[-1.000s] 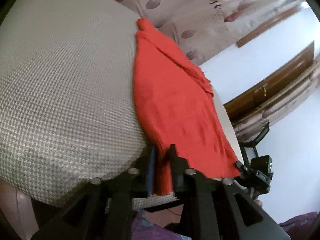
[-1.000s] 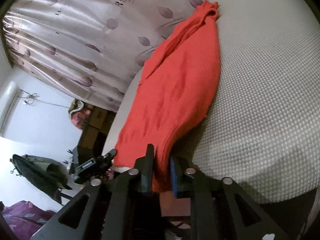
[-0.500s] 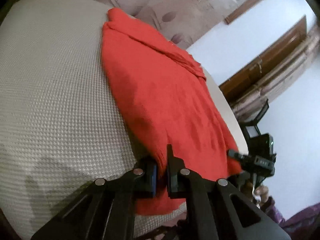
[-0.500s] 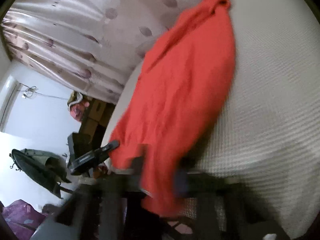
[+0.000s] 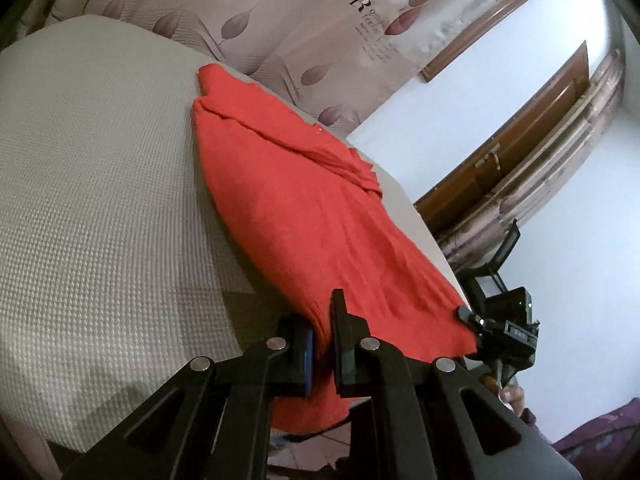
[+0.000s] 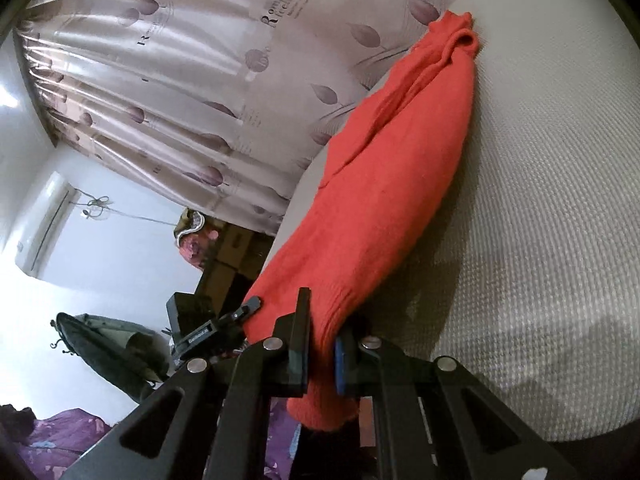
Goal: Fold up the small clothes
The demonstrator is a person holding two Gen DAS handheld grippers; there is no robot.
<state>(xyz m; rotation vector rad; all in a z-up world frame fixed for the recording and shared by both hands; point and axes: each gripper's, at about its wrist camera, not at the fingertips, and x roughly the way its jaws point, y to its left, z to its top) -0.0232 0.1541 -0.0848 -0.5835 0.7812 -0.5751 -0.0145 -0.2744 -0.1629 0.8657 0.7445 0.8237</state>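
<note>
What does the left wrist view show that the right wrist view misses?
Only left wrist: a wooden door and the right claw at the garment's far corner. Only right wrist: a wall air conditioner, stacked boxes, and the left claw. Both: the red garment on the textured table cover, pinched at its near edge, with the leaf-print curtain behind.

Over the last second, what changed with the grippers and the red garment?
Both grippers closed on the near hem of the red garment: the left gripper and the right gripper had it loosely between open jaws, and now pinch it. The held edge has lifted slightly off the grey checked cover. The garment's far end stays flat on the cover.
</note>
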